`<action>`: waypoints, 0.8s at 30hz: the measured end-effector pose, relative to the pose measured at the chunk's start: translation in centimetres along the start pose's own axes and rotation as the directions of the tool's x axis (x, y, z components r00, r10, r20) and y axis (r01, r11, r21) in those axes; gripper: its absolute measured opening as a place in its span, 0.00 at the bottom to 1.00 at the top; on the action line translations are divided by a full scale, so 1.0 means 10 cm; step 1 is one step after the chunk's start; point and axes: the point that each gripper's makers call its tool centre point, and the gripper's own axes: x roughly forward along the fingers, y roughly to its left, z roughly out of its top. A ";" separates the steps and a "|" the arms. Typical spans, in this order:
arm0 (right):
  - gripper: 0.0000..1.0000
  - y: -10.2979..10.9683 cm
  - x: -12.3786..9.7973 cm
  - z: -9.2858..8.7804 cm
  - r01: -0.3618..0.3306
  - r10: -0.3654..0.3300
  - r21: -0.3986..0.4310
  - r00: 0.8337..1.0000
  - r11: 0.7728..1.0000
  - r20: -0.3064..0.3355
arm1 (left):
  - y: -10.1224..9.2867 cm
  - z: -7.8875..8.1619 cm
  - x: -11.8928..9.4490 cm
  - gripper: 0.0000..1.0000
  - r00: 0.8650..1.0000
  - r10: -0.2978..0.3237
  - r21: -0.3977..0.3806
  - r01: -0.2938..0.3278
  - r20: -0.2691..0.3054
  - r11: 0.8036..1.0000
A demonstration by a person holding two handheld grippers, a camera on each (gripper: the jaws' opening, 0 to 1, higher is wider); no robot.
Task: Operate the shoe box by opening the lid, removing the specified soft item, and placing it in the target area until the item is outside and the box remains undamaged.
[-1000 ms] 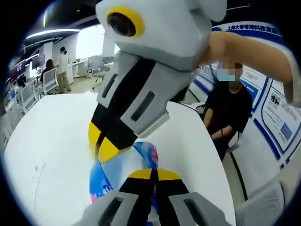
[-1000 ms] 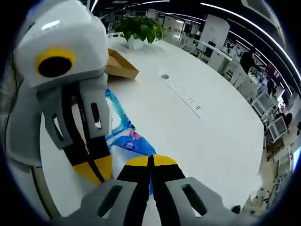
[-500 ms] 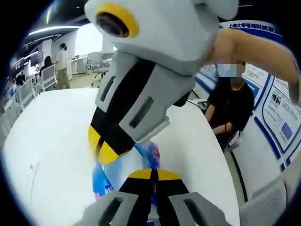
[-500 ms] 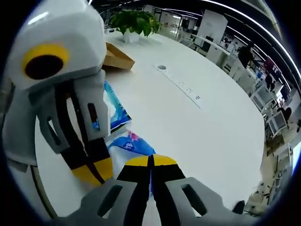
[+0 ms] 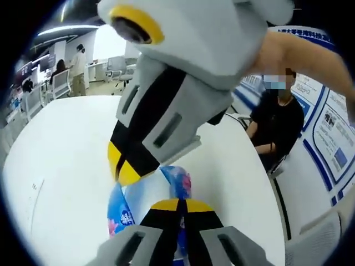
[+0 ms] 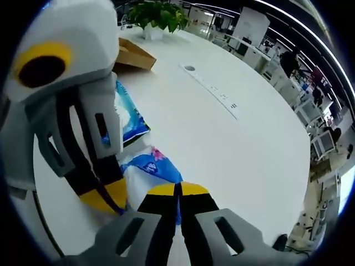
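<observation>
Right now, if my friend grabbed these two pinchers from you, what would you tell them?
Left gripper: jaws closed on the blue and white soft pack, held above the white table.
Right gripper: jaws closed on the same pack from the other side.
A second blue pack lies on the table behind the left gripper, and the brown cardboard box sits farther back near the potted plant.
Done: the pack is out of the box.
Left: set it down in the target area and let go. I cannot tell where that area is or whether the box is undamaged.
</observation>
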 end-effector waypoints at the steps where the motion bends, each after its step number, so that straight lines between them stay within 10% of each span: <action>1: 0.00 0.00 0.00 -0.01 0.000 0.000 0.002 1.000 1.000 -0.001 | 0.01 0.00 0.00 0.02 1.000 0.006 0.011 -0.006 0.001 1.000; 24: 0.31 0.02 -0.50 0.12 0.063 -0.063 0.014 0.997 0.998 0.046 | -0.16 0.20 -0.43 0.28 0.996 0.090 0.050 -0.090 -0.008 0.995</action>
